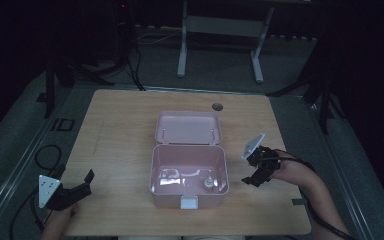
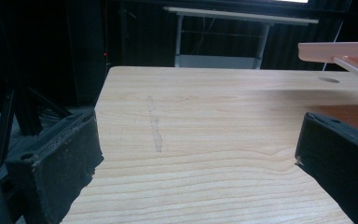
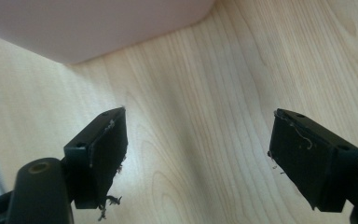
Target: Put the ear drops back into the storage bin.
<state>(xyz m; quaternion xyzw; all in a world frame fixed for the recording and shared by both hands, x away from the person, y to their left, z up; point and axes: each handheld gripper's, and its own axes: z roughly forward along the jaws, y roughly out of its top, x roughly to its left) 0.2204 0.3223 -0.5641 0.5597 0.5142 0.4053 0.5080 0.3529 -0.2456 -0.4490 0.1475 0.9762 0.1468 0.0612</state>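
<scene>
Open pink lidded box (image 1: 189, 172) just left of the right hand-held gripper (image 1: 256, 175) (nearer one), jaws wide, empty; left hand-held gripper (image 1: 80, 186) likewise agape, farther.

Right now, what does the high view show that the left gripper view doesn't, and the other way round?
High view alone: the pink box's open inside with a small item in it, plus the right tool, open, beside the box.

Left gripper view alone: a faint grey streak on the wood, close up.

Both: the wooden table, the box's raised lid, the table's round hole, and the open left tool.
</scene>
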